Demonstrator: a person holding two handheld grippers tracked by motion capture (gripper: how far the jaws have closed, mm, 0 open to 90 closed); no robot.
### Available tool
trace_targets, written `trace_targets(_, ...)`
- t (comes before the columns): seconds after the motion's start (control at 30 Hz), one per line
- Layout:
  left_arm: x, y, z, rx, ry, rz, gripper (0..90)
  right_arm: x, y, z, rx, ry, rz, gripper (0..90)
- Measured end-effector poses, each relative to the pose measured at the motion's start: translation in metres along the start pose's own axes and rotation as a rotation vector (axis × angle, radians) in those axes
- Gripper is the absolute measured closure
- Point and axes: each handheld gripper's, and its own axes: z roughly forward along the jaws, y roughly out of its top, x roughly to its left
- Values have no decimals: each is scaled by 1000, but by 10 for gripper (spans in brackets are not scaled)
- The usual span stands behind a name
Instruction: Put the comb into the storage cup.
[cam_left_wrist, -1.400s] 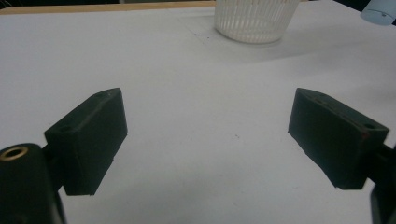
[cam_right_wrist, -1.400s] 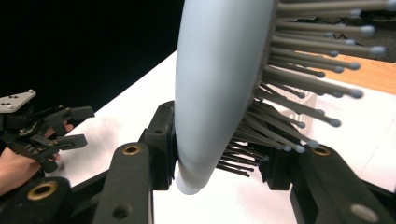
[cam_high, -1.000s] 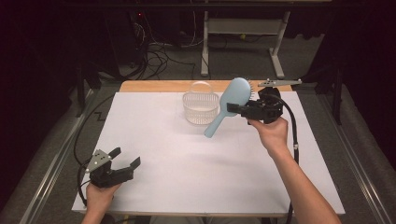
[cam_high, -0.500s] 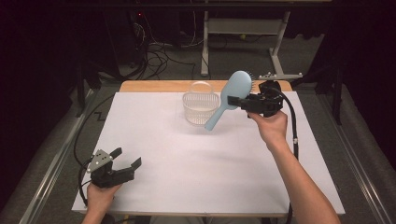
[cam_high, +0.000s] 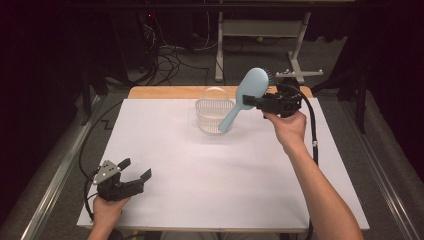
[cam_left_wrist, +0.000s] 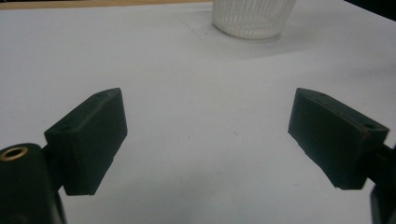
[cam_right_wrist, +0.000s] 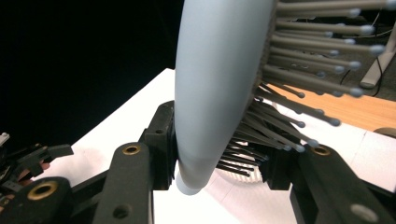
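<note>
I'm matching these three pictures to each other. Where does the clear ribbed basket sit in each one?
High view: the basket stands upper centre, at the far end of the white sheet, the hairbrush handle hanging over it.
Left gripper view: top edge, right of centre, past the open tongs.
Right gripper view: a ribbed sliver low at centre, behind the bristles.
Shared landmark: the white sheet.
</note>
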Motion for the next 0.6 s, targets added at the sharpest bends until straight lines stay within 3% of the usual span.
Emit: trace_targets(0.6, 0, 0, 1, 1, -3, 1, 111, -4, 15, 7, -18, -30, 7, 559)
